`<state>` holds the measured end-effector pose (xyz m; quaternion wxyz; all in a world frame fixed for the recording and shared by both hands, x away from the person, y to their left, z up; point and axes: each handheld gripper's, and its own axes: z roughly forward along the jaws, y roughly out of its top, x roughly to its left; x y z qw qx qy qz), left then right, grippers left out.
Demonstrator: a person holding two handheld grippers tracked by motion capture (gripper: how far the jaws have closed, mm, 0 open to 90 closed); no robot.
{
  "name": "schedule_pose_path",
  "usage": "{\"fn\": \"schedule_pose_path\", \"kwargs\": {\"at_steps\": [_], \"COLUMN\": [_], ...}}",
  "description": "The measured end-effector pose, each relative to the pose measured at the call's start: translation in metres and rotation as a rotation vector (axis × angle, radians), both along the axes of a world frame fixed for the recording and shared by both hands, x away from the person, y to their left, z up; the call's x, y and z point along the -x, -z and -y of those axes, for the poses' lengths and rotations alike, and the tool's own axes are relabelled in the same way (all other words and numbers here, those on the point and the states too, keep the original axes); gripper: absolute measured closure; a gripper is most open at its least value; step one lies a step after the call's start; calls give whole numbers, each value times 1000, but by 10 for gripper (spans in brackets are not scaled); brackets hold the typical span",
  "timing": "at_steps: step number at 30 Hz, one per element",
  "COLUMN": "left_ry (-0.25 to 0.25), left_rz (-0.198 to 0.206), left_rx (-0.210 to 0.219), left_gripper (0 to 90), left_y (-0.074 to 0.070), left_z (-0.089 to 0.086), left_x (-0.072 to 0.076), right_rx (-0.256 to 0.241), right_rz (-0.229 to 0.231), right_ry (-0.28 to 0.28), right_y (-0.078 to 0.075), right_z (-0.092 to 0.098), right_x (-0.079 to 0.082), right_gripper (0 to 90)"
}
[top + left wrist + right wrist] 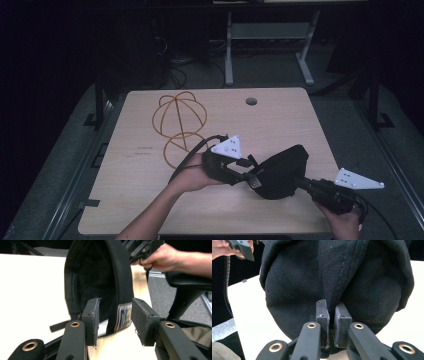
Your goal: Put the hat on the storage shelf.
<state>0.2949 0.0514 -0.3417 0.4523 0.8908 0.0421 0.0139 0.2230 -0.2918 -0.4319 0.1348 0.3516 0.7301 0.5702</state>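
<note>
The black fabric cap (282, 170) is held above the near right part of the light wooden table (150, 200). The right gripper (331, 315) has its 2 jaws clamped on a fold of the crown. The left gripper (113, 320) has its jaws apart around the cap's rim and label, and a yellow wire stand (179, 120) is behind it.

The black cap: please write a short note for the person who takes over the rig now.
Right tool: shut on the black cap's fabric, holding it above the table.
Left tool: open, its pads on either side of the cap's rim, not gripping.
Yellow wire stand: empty, at the far left of the table.
Done: cap lifted. Left: probably close the left tool and set the cap on the stand.
</note>
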Motion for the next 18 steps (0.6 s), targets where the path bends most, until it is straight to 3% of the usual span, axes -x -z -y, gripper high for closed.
{"fn": "schedule_pose_path", "kwargs": {"at_steps": [8,18], "left_ry": [-54,-103], "left_rz": [13,25], "left_rx": [-7,-22], "left_gripper": [558,528], "left_y": [11,29], "left_z": [-28,-51], "left_x": [5,14], "right_rx": [24,43], "right_rz": [3,-14], "right_ry": [5,-12], "right_y": [-10,-20], "right_z": [3,1], "right_x": [-4,-12], "right_gripper": [843,844]}}
